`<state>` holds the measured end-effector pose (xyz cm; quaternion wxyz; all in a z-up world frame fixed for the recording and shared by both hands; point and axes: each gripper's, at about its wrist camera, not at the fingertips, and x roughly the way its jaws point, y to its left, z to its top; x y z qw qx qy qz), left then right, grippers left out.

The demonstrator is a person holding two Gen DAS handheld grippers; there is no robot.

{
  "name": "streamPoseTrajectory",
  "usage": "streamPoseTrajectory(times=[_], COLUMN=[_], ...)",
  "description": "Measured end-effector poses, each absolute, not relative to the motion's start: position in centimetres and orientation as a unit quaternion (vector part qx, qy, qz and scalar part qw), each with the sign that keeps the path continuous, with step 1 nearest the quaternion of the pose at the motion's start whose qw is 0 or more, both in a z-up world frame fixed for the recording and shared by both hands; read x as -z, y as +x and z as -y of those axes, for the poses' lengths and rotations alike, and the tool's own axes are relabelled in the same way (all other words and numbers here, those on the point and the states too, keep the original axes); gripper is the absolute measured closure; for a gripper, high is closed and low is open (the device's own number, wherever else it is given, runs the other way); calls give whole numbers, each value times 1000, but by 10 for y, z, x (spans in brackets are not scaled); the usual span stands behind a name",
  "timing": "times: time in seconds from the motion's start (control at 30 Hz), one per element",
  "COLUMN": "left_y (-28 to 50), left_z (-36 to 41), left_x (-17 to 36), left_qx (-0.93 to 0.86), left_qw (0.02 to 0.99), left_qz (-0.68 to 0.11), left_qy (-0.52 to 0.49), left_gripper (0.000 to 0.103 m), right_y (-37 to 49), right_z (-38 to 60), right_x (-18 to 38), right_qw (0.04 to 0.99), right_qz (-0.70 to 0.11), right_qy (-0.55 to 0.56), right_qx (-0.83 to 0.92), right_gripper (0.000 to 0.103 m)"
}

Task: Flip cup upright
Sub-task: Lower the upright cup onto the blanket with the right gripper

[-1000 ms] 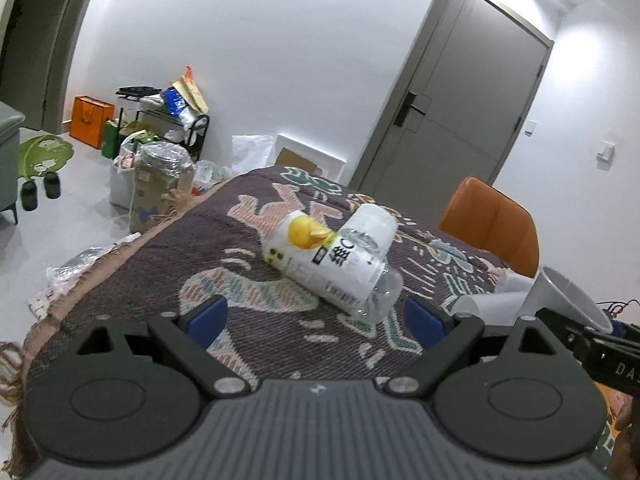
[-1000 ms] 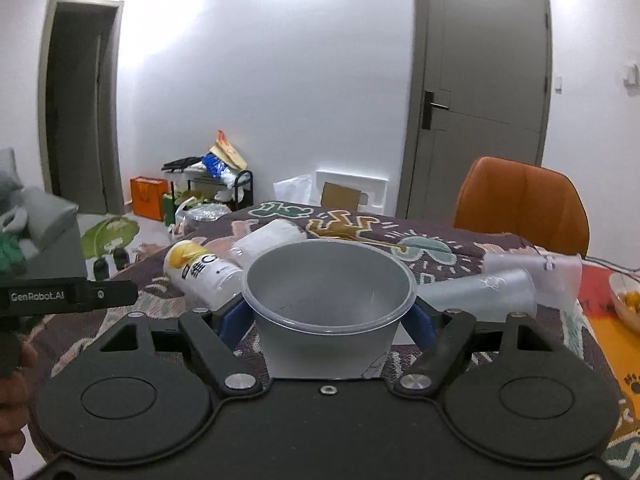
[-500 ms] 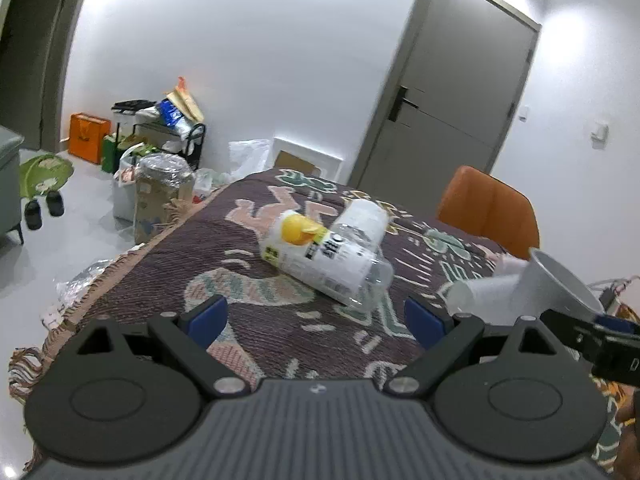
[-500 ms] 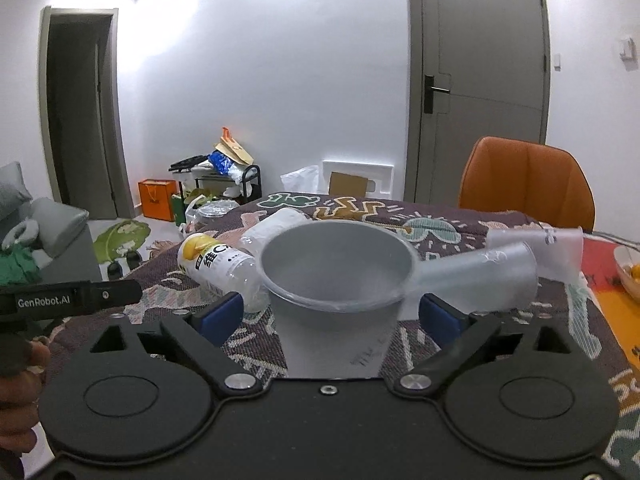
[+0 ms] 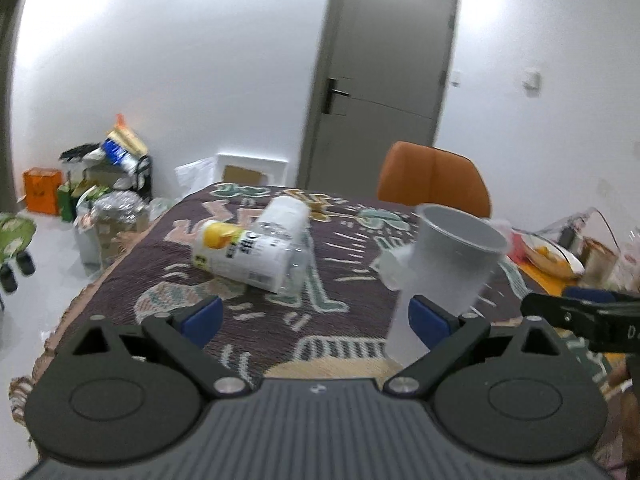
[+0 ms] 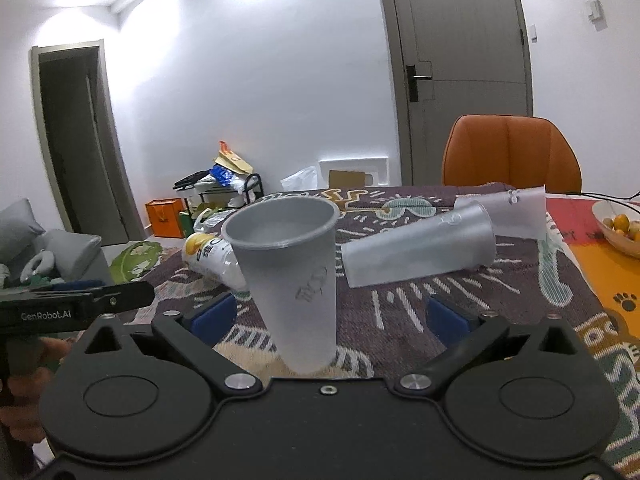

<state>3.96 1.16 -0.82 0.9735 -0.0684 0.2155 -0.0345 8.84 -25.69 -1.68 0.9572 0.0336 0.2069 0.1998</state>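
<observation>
A frosted grey plastic cup stands mouth up on the patterned tablecloth, leaning slightly. It sits between the open fingers of my right gripper, and the blue pads stand apart from its sides. The cup also shows in the left wrist view, just behind the right pad of my left gripper, which is open and empty.
Two more frosted cups lie on their sides behind. A yellow-capped bottle and a clear bottle lie at the left. An orange chair stands at the far edge. A fruit bowl sits at the right.
My right gripper has opened and let go of the cup, which now stands on the cloth. It has drawn back a little. My left gripper has swung to the right.
</observation>
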Motion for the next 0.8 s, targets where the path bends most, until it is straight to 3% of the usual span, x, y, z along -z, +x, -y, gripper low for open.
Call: streamPoseTrajectory(times=[0.8], left_y=[3], left_z=[-2], left_x=[16], left_qx=[55], left_qw=[965], left_qz=[-255], left_qy=[-1], left_gripper=[1], right_y=[41], right_z=[291], right_x=[34], right_qw=[941], right_qz=[-246], right_qy=[63], right_qx=[-224], right_gripper=[0])
